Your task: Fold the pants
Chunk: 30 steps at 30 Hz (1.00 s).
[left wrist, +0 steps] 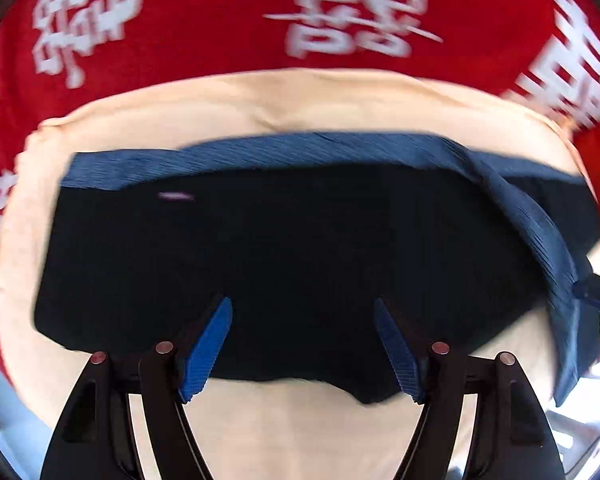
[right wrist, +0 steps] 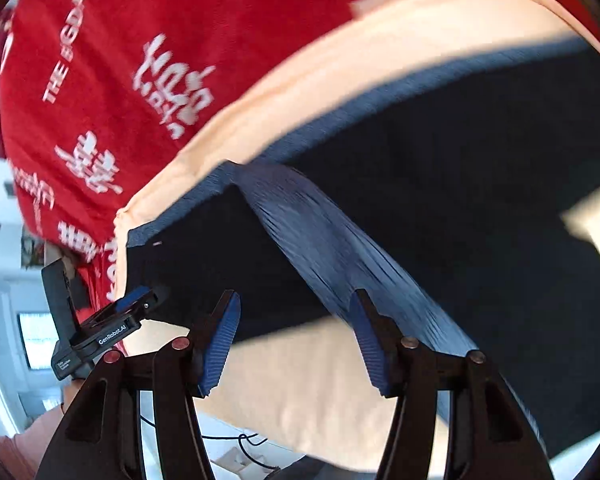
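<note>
Two grippers over one dark garment, and both are empty right now. From the left wrist view, the left gripper (left wrist: 302, 344) hangs almost straight down over the pants (left wrist: 284, 264), its blue fingers (left wrist: 210, 348) standing apart with nothing pinched between them. The pants lie flattened on a cream pad (left wrist: 260, 104), which sits on a red cloth (left wrist: 204, 20) printed with white lettering. Their ribbed blue waistband (left wrist: 260, 152) runs along the far edge, and at the right a length of it has flipped over and trails down toward the other gripper's tip (left wrist: 596, 294). That loose flap is the worry: press a fold down now and it gets trapped crooked under the layer. Over to the right wrist view, the right gripper (right wrist: 296, 340) also has its fingers (right wrist: 222, 344) apart, holding no cloth, with the flipped waistband (right wrist: 332, 240) lying just ahead of the right-hand finger. The picture is smeared, so whether that finger brushes the band I cannot tell. The left gripper (right wrist: 140, 300) shows at the pants' (right wrist: 460, 200) near-left corner. Risks here, as I judge them: one finger snags only the band, or bites the cream pad (right wrist: 300, 392) along with the hem, and the whole stack drags askew.
</note>
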Available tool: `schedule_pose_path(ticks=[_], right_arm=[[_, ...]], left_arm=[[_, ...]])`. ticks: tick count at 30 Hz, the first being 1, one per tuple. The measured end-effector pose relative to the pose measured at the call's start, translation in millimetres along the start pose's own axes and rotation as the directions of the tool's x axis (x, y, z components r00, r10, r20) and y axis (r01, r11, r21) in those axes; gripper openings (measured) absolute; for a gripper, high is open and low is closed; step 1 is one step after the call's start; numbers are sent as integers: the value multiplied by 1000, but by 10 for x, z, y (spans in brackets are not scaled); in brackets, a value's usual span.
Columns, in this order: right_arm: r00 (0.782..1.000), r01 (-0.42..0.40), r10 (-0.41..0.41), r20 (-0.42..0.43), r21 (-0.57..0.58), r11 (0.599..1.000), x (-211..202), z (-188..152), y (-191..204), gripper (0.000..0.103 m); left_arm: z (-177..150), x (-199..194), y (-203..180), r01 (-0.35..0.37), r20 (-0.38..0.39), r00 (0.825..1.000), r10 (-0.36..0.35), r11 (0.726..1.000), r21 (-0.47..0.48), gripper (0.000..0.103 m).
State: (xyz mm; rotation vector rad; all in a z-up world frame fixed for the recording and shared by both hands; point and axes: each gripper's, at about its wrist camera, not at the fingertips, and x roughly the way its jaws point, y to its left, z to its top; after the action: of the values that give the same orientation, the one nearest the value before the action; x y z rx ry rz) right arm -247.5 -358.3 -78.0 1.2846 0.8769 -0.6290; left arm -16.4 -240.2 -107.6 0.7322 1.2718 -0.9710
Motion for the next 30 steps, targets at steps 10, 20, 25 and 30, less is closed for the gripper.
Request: schedule_pose_path(ticks=[10, 20, 25, 30], right_arm=[[983, 95, -137, 119, 306, 947, -691, -1246, -1168, 61], [990, -103, 59, 129, 365, 925, -578, -1359, -1830, 61], [973, -232, 215, 88, 411, 882, -320, -1253, -2019, 60], [960, -278, 268, 79, 370, 886, -513, -1055, -1916, 4]], left_arm=[[-367, -15, -1198, 204, -61, 979, -197, 966, 159, 75], [-518, 271, -2042, 206, -119, 976, -182, 949, 239, 75], [-506, 367, -2248, 179, -148, 978, -146, 955, 238, 75], [-474, 417, -2391, 156, -165, 979, -117, 955, 251, 75]])
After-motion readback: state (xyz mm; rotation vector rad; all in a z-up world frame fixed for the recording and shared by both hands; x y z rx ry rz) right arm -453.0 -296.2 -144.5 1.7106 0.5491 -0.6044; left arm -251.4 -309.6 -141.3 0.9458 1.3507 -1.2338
